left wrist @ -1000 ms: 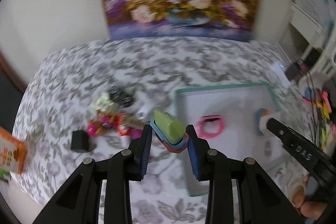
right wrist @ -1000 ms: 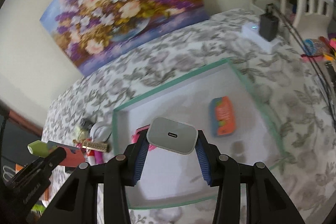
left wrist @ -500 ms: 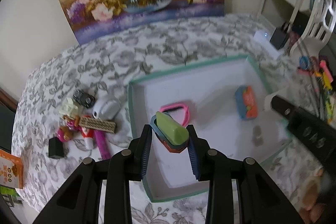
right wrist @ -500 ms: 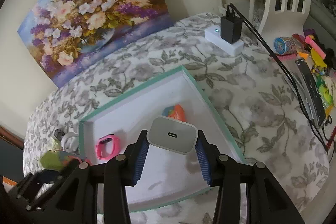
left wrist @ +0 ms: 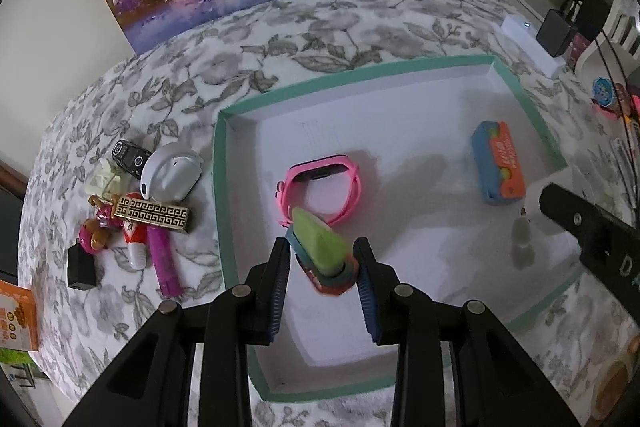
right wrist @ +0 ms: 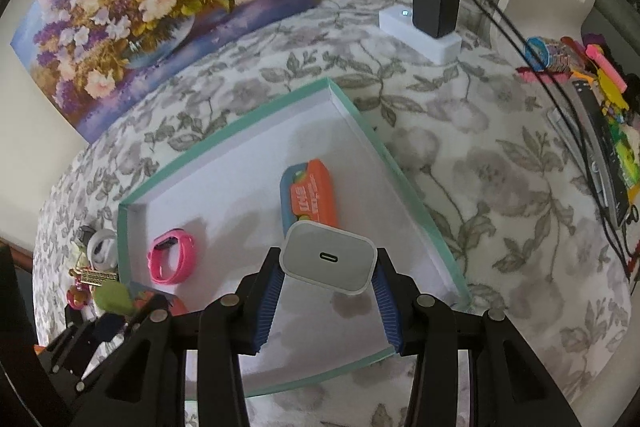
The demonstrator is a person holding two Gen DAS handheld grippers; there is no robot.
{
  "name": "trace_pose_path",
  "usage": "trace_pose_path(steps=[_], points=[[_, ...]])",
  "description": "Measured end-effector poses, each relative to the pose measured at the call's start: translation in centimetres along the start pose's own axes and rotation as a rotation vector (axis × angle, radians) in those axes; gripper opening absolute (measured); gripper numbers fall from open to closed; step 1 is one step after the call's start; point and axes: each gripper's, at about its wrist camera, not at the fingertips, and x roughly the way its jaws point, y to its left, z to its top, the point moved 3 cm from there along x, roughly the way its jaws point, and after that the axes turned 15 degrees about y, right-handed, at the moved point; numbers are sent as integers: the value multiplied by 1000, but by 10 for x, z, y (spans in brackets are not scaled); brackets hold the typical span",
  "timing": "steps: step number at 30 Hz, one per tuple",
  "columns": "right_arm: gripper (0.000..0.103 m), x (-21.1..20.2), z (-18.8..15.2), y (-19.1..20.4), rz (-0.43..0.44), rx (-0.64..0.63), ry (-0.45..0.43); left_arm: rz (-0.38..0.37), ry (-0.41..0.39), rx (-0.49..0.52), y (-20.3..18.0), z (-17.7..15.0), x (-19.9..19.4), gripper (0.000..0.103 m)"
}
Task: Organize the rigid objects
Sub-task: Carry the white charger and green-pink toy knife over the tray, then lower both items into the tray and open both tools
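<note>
Grippers both loaded, both over the tray (left wrist: 520,95). Left gripper (left wrist: 322,263) pinches a green wedge toy (left wrist: 318,239) w/ blue and red layers under it, blue pads tight on both sides; it hangs above the tray's near-left part, just short of the pink watch (left wrist: 320,187) lying on the tray floor. Right gripper (right wrist: 328,279) clamps a white charger (right wrist: 328,257), USB-C port facing the cam, held above the tray's near-right area, just in front of the orange-and-blue case (right wrist: 310,193) that lies flat on the floor. In the left view the same case (left wrist: 498,163) sits near the tray's right wall, well apart from the watch.

Tray is white inside w/ teal rim, on a grey floral cloth (left wrist: 360,19).

Left of the tray, outside it, loose bits in a cluster: white mouse-like thing (left wrist: 172,175), black key fob (left wrist: 130,155) just behind it, gold patterned lighter (left wrist: 154,215) lying across a red-white piece and a purple stick (left wrist: 164,259), pink figure (left wrist: 94,233), small black block (left wrist: 81,263) nearest the cloth edge. Can't tell which of them touch.

Back right: white power strip (right wrist: 420,31) w/ black adapter (right wrist: 436,7) plugged in, cables running off right. Flower painting (right wrist: 160,7) leans on the wall behind.
</note>
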Motion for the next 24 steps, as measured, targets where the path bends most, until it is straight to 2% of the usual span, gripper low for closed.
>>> trace_pose_path(steps=[6,9,11,24], points=[[49,1,-1,2,-12,-7,6,-3,16,-25,4,4,9,34],[53,-2,-1,4,-15,-7,-5,-7,17,-34,7,4,8,43],[55,-6,-1,5,-21,-10,-18,-18,19,-44,9,4,8,54],[56,-12,-5,15,-29,-44,-34,-48,10,-141,37,1,-7,65]])
